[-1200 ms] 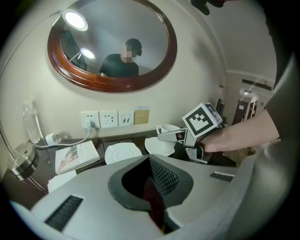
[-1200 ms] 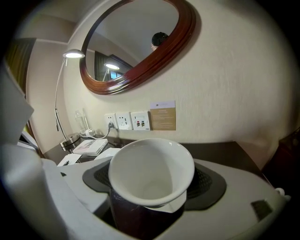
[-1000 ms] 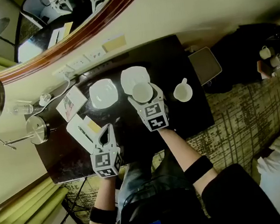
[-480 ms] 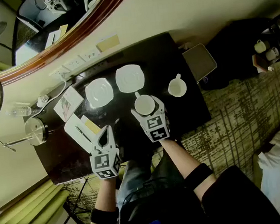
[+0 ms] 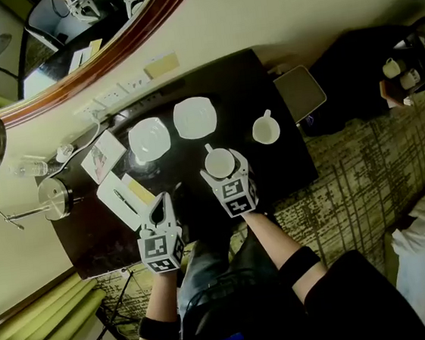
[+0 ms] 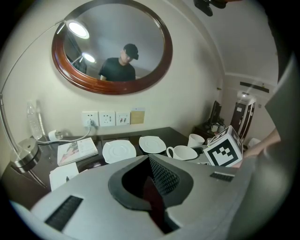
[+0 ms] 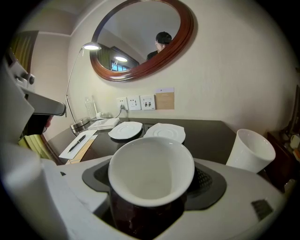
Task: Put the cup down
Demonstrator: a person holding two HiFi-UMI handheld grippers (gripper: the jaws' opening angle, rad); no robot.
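A white cup (image 5: pixel 218 161) sits between the jaws of my right gripper (image 5: pixel 219 164), which is shut on it, over the dark table (image 5: pixel 288 164) in front of two empty white saucers (image 5: pixel 194 118) (image 5: pixel 149 138). In the right gripper view the cup (image 7: pixel 151 171) fills the jaws, mouth up and empty. Whether its base touches the table I cannot tell. In the left gripper view the cup (image 6: pixel 183 152) shows with its handle to the left. My left gripper (image 5: pixel 161 203) is shut and empty at the table's front left.
A second white cup (image 5: pixel 266 130) stands to the right of the held one. A notepad with a pen (image 5: pixel 124 198), a booklet (image 5: pixel 106 156) and a lamp base (image 5: pixel 54 195) lie at the left. A grey tray (image 5: pixel 299 94) sits off the table's right end.
My right gripper has carried the cup from over the right saucer back toward the table's front and lower. The left gripper has hardly moved.
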